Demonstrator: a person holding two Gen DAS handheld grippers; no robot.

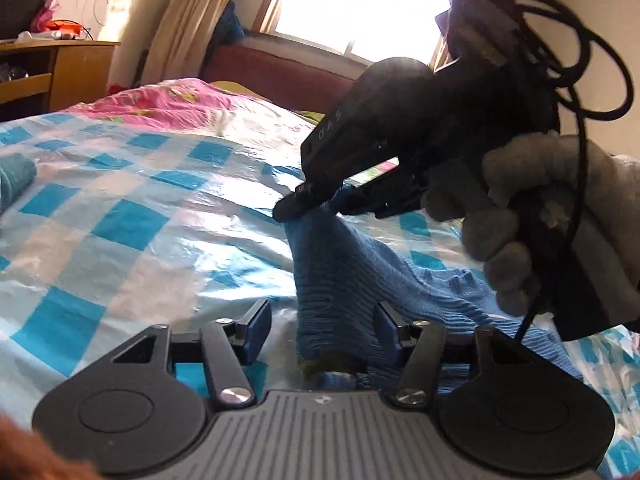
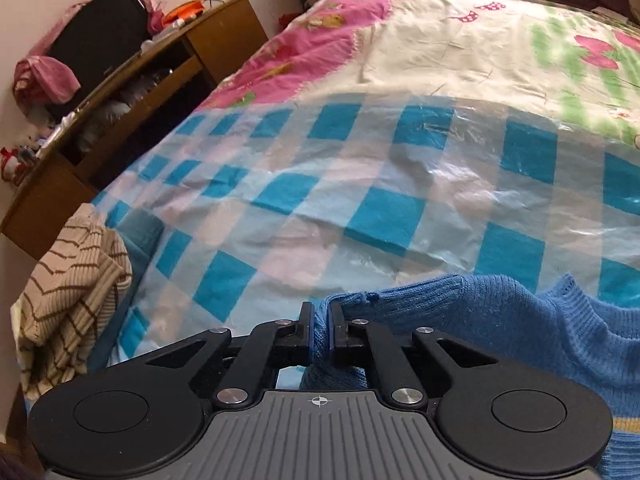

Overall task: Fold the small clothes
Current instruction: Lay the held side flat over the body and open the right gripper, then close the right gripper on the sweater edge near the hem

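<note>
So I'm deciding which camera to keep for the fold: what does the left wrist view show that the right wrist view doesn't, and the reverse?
Only the left wrist view shows the gloved hand holding the right gripper from outside, the bright window, and the left gripper open.

Only the right wrist view shows the striped beige knit at the bed's edge.

Both show the blue knit garment, pinched by the right gripper, and the blue checked plastic sheet.
</note>
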